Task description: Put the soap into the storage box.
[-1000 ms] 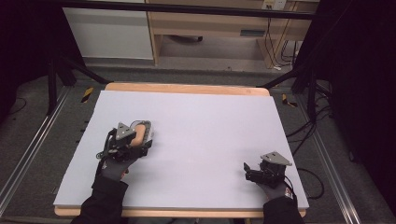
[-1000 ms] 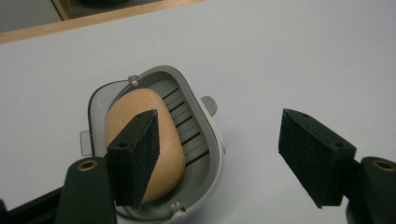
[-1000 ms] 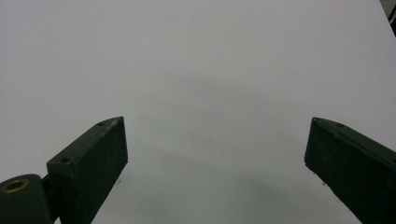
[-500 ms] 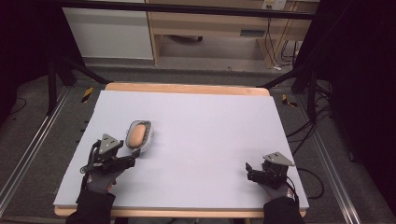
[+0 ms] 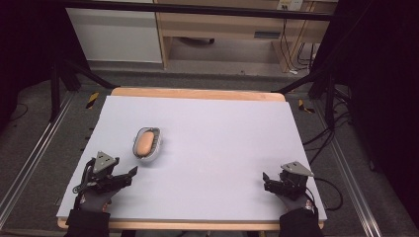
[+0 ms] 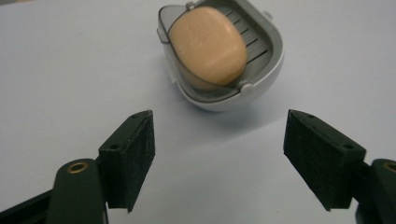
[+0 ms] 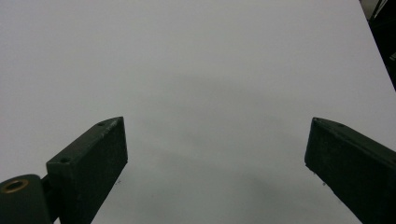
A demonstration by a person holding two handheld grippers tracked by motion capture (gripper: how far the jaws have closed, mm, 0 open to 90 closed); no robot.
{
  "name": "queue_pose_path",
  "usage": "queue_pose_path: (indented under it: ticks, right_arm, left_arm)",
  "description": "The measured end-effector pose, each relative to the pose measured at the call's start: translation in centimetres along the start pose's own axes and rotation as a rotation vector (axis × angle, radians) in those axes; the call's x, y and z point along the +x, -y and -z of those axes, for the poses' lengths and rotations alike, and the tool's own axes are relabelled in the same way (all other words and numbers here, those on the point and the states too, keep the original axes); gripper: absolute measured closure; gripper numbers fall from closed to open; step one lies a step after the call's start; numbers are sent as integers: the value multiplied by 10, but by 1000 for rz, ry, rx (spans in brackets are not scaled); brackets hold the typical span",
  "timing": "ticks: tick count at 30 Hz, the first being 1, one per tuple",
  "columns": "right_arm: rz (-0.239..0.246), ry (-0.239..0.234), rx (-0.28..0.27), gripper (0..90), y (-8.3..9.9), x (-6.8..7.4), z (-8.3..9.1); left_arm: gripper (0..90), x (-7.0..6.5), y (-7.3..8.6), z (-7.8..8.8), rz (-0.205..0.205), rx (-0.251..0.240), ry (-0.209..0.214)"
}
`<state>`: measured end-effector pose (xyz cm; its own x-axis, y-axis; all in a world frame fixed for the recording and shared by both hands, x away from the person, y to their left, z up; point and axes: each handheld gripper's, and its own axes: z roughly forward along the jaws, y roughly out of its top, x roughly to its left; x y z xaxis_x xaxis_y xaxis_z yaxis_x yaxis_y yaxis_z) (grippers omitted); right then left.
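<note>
So the biggest thing is the surface [image 5: 222, 148], a pale sheet on a wooden board, with dark floor, rails and cables around it and a white cabinet [image 5: 113, 29] and wooden shelf unit [image 5: 222, 24] way at the back. Nothing sits between the tools and the soap dish [image 5: 146, 144]; the sheet around it is bare.

The soap dish is on the left half of the surface, a little ahead of the left tool [image 5: 129, 174] and apart from it. It's a grey-white oval tray with a slotted insert, and a peach bar of soap [image 6: 208, 44] lies inside it, flat on the slots.

The left tool view gets you those slots and the clear rim, which the high view is too far off to show. The left tool is released, jaws spread wide, gripping nothing. The right tool [image 5: 265, 180] sits near the right front corner, well away from the dish, also spread wide and empty; its own view has bare sheet between the jaws.
</note>
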<state>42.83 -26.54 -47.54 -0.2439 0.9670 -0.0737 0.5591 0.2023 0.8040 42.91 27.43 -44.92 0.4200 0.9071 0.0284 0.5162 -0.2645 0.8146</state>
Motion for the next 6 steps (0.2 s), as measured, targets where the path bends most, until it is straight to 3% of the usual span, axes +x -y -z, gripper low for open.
queue_pose_path:
  ticks: [6]
  right_arm:
    - [3,7,6,61,1,-1,-1]
  left_arm:
    - [243,3,6,-7,10,31,-13]
